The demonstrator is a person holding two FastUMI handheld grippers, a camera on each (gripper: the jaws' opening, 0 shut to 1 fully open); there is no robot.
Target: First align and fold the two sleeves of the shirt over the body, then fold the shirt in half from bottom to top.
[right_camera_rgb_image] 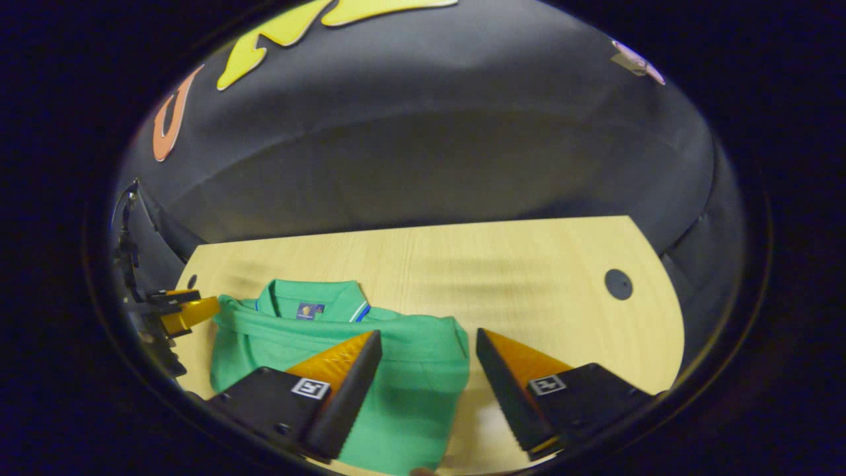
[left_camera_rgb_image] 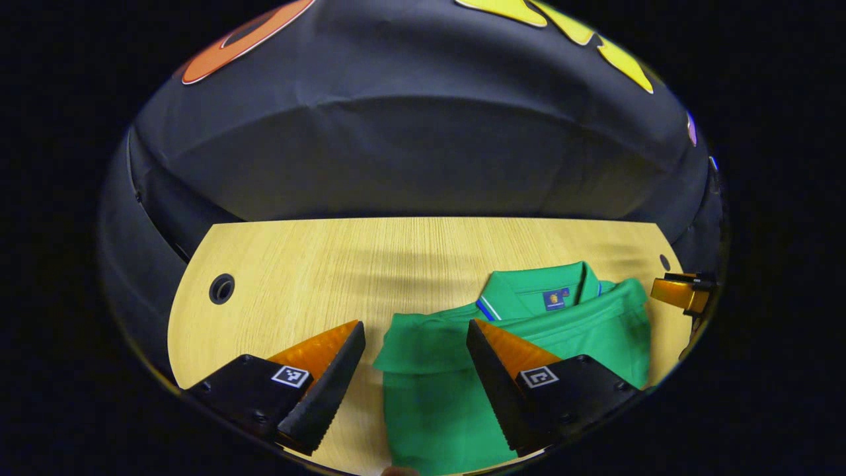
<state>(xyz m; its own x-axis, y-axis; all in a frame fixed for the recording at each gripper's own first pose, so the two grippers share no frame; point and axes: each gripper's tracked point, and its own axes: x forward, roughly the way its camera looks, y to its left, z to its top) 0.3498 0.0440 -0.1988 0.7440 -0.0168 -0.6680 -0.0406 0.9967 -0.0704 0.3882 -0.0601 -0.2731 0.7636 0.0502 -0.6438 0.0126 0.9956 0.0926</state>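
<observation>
Lying on the pale wood-grain table (left_camera_rgb_image: 317, 264) is the green polo shirt (left_camera_rgb_image: 449, 396) with a blue-and-white trimmed collar (left_camera_rgb_image: 529, 294), its collar end toward the booth's black cloth wall (left_camera_rgb_image: 423, 158). Both sleeves look folded in over the body, so the garment forms a narrow block with layered edges on each side.

In the left gripper view, the left gripper (left_camera_rgb_image: 416, 344) hangs above the shirt's left edge with its fingers spread wide, nothing between them; one finger is over bare table, the other over the green fabric. The right gripper (left_camera_rgb_image: 681, 291) shows at the far right edge, just beside the shirt's shoulder.

In the right gripper view, the right gripper (right_camera_rgb_image: 428, 354) is likewise spread apart and empty, one finger over the shirt (right_camera_rgb_image: 410, 396), the other over the table (right_camera_rgb_image: 529, 277). The left gripper (right_camera_rgb_image: 182, 311) appears at the left, near the collar (right_camera_rgb_image: 310, 297). A dark round cable hole (right_camera_rgb_image: 618, 284) sits in the tabletop well apart from the shirt.
</observation>
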